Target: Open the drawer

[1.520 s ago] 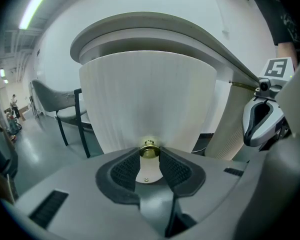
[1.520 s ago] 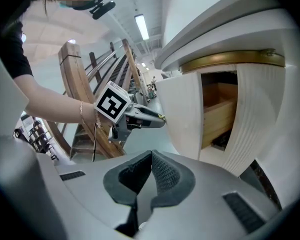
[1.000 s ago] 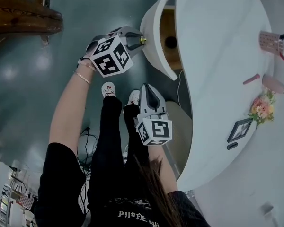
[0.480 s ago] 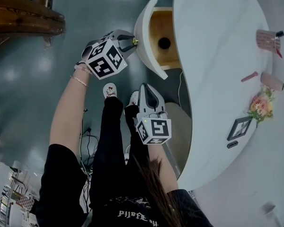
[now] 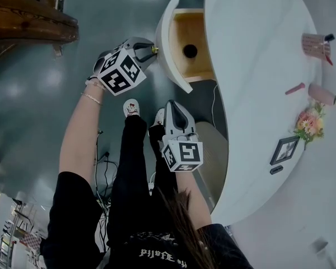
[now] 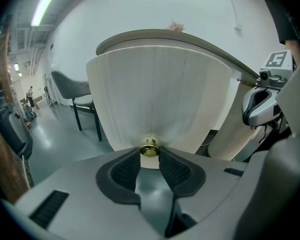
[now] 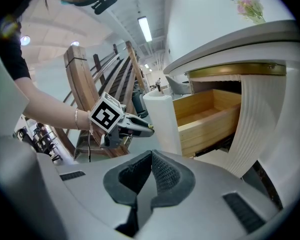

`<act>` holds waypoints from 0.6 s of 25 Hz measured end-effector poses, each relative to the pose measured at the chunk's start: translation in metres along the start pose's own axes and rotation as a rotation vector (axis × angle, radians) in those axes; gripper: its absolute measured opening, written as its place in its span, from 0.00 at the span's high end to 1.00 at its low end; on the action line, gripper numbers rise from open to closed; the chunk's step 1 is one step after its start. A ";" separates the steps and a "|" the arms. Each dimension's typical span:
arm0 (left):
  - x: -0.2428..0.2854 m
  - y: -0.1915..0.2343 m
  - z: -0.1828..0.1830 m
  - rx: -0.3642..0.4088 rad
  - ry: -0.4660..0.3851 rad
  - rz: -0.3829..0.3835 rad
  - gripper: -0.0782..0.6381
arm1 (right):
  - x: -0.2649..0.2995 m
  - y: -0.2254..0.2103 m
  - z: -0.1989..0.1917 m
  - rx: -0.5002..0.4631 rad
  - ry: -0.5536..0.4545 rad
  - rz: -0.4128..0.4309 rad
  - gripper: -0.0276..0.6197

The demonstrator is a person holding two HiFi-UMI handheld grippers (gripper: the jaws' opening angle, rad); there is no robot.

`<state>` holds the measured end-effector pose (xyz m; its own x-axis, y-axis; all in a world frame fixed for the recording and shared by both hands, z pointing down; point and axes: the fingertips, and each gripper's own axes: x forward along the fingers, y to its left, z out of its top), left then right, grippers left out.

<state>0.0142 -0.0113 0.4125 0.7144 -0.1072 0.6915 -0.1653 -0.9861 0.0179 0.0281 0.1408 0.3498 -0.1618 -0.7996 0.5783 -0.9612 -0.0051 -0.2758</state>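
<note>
The drawer (image 5: 193, 46) stands pulled part-way out of the white table, its wooden inside showing behind a curved white front (image 5: 169, 43). A dark round thing (image 5: 190, 51) lies in it. My left gripper (image 5: 151, 49) is shut on the small brass knob (image 6: 150, 149) at the middle of that front (image 6: 160, 99), the pads pressing on both sides of it. My right gripper (image 5: 173, 106) hangs nearer the body, shut with nothing between its pads (image 7: 162, 171), apart from the drawer. In the right gripper view the open drawer (image 7: 210, 116) and the left gripper (image 7: 149, 130) show side on.
The white curved tabletop (image 5: 257, 94) carries a pink cup (image 5: 315, 42), flowers (image 5: 309, 122) and a small picture frame (image 5: 284, 152). Dark wooden stairs (image 5: 28, 15) stand at the far left. A chair (image 6: 72, 91) stands beyond the table. The person's legs and shoes (image 5: 131, 106) are below the grippers.
The left gripper has moved left with the knob in it, and the drawer has slid further out, showing more of its wooden inside. The right gripper has stayed in place.
</note>
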 end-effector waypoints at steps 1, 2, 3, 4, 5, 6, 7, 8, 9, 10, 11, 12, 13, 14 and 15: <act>-0.001 0.000 -0.001 -0.003 -0.001 0.002 0.71 | 0.000 0.001 0.000 0.000 -0.001 -0.001 0.92; -0.001 0.001 -0.001 -0.005 -0.003 0.005 0.71 | 0.001 0.002 0.001 0.000 -0.002 -0.002 0.92; -0.002 0.001 -0.002 -0.008 -0.004 0.007 0.71 | 0.001 0.003 0.001 -0.001 -0.003 -0.002 0.92; -0.003 0.002 -0.002 -0.009 -0.004 0.009 0.71 | 0.001 0.004 0.002 -0.002 -0.004 -0.002 0.92; -0.003 0.001 -0.002 -0.009 -0.003 0.011 0.71 | 0.000 0.004 0.002 -0.004 -0.004 -0.002 0.92; -0.004 0.001 -0.002 -0.010 -0.001 0.012 0.71 | -0.001 0.005 0.003 -0.005 -0.005 -0.002 0.92; -0.005 0.001 -0.003 -0.010 0.001 0.013 0.71 | -0.001 0.005 0.003 -0.005 -0.005 -0.003 0.92; -0.006 0.001 -0.004 -0.010 0.003 0.014 0.71 | -0.002 0.005 0.004 -0.005 -0.007 -0.004 0.92; -0.007 0.001 -0.005 -0.011 0.005 0.014 0.71 | -0.002 0.005 0.004 -0.004 -0.008 -0.005 0.92; -0.008 0.002 -0.006 -0.011 0.007 0.014 0.71 | -0.002 0.005 0.005 -0.003 -0.010 -0.006 0.92; -0.009 0.002 -0.008 -0.012 0.009 0.015 0.71 | -0.003 0.006 0.005 -0.003 -0.012 -0.006 0.92; -0.011 0.002 -0.009 -0.013 0.012 0.015 0.71 | -0.003 0.006 0.005 -0.003 -0.012 -0.006 0.92; -0.012 0.002 -0.011 -0.014 0.016 0.015 0.71 | -0.003 0.007 0.005 -0.004 -0.011 -0.005 0.92; -0.014 0.003 -0.012 -0.012 0.019 0.015 0.71 | -0.004 0.008 0.005 -0.006 -0.010 -0.004 0.92; -0.016 0.003 -0.014 -0.009 0.023 0.014 0.71 | -0.004 0.008 0.004 -0.007 -0.009 -0.003 0.92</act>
<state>-0.0068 -0.0108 0.4116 0.6961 -0.1182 0.7082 -0.1814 -0.9833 0.0142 0.0216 0.1411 0.3420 -0.1565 -0.8050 0.5723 -0.9633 -0.0036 -0.2685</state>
